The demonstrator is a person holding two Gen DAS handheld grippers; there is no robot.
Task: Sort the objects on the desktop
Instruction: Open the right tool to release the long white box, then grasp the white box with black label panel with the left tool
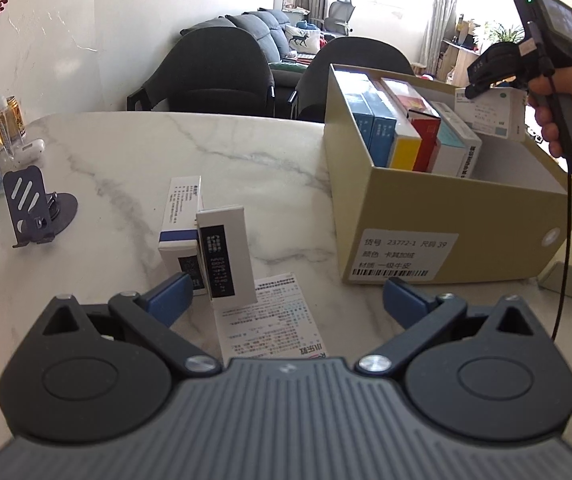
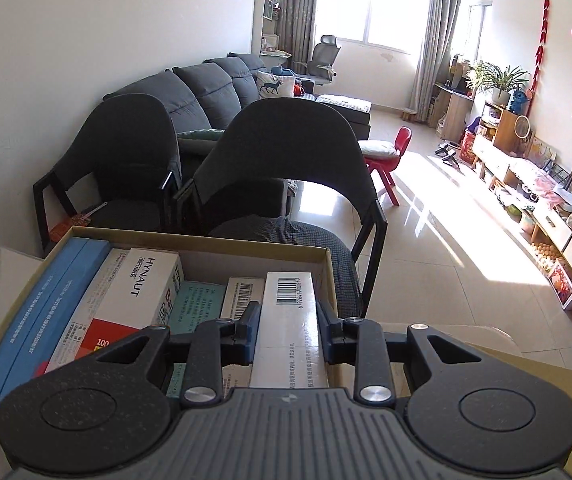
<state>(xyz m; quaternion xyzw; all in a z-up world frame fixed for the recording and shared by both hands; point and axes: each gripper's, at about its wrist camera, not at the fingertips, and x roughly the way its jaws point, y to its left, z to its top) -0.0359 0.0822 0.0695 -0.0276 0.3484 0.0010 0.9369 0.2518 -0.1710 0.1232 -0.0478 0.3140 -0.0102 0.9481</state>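
Gripping one white carton [image 2: 290, 320], right tongs [image 2: 288, 320] overhang the shoebox [image 2: 326, 256].

Left gripper [image 1: 286, 300] low over marble table [image 1: 125, 152], jaws spread wide, nothing between. Small white box [image 1: 227, 254] upright just ahead of left finger, touching blue-and-white box [image 1: 181, 224] behind it. Printed leaflet [image 1: 277, 320] flat on table between fingers. Khaki shoebox [image 1: 458, 232] right of centre, medicine boxes [image 1: 410, 128] upright inside. Right gripper [image 1: 486, 80] above shoebox far end, clamped on white-green box [image 1: 494, 114], hand [image 1: 566, 108] on grip. Phone stand [image 1: 33, 208] far left.
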